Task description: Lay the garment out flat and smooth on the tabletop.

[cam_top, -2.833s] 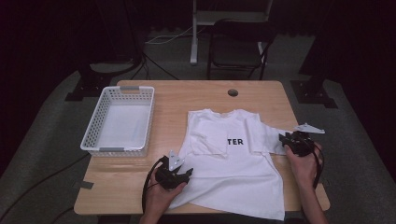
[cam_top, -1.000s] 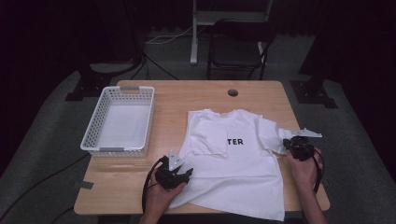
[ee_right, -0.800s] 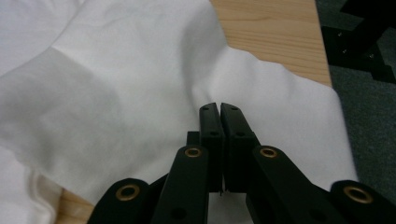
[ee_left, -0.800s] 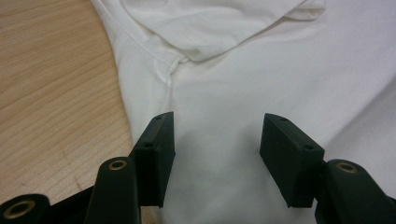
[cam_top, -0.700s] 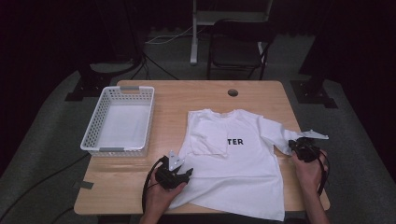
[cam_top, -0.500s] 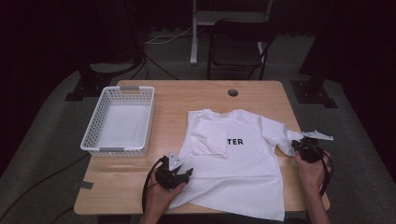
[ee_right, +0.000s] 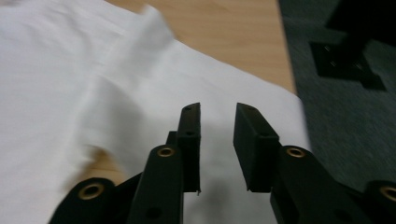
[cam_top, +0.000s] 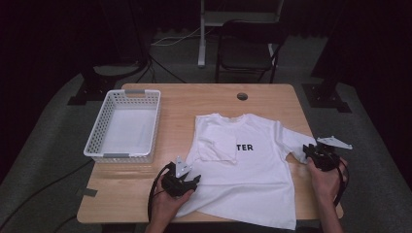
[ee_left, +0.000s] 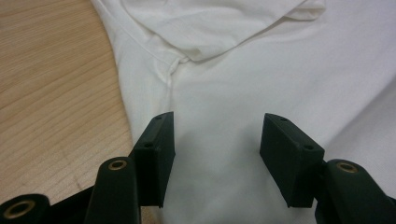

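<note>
A white T-shirt [cam_top: 252, 170] lies spread flat at the centre-right of the wooden desk [cam_top: 194, 102], collar toward the far edge, with black letters "TER" on its chest. Its sleeve on the left of the frame is folded in over the body; the other sleeve [cam_top: 294, 141] reaches out toward the desk's right edge.

The left gripper [cam_top: 190, 180] sits at the lower centre of the high view, on the shirt's lower left edge — in its own view the jaws stand wide apart, released, over plain white cloth [ee_left: 261, 79] just below the folded sleeve.

The right gripper [cam_top: 309, 149] is at the right of the frame, at the tip of the spread sleeve. In its own view [ee_right: 215, 140] the jaws are parted by a narrow gap above the sleeve cloth, gripping nothing.

A white plastic basket [cam_top: 97, 141] stands at the desk's left — well apart from the shirt.
</note>
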The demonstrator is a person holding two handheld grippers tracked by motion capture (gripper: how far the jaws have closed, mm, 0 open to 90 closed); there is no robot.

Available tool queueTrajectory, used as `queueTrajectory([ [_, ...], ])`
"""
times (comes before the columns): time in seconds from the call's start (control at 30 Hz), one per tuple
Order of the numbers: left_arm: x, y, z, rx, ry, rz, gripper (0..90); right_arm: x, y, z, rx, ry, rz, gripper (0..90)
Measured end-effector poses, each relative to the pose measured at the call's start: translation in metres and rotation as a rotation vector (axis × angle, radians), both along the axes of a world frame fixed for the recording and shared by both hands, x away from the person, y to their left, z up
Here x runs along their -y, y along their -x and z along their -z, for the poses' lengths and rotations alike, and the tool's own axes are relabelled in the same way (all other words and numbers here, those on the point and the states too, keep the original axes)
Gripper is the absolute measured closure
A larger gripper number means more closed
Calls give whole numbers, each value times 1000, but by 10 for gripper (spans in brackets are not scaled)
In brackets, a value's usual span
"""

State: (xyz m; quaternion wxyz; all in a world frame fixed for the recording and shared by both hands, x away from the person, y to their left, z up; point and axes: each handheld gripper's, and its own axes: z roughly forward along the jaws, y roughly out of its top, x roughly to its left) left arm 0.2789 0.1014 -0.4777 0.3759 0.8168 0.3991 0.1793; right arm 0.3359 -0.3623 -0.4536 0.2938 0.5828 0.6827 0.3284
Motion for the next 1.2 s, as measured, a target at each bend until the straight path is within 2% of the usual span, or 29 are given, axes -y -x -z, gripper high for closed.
queueTrajectory([
  [0.07, 0, 0, 0, 0, 0, 0, 460, -4, 0, -2, 8, 1, -19, 691],
  [0.2, 0, 0, 0, 1, 0, -1, 460, -35, 1, -9, 36, 5, -134, 676],
  [0.37, 1, -1, 0, 0, -2, 0, 456, -61, -2, -3, 8, 33, -198, 667],
  [0.47, 1, -1, 0, -1, -2, -1, 448, -71, -2, 4, -14, 55, -217, 651],
  [0.6, 3, -3, 0, -2, -2, -1, 442, -71, -4, 11, -50, 86, -213, 636],
  [0.77, 5, -6, 0, -3, -1, -3, 435, -60, -2, 20, -88, 85, -195, 600],
  [1.2, 13, -7, 0, -3, -5, 7, 430, -39, -4, 23, -83, 32, -152, 580],
])
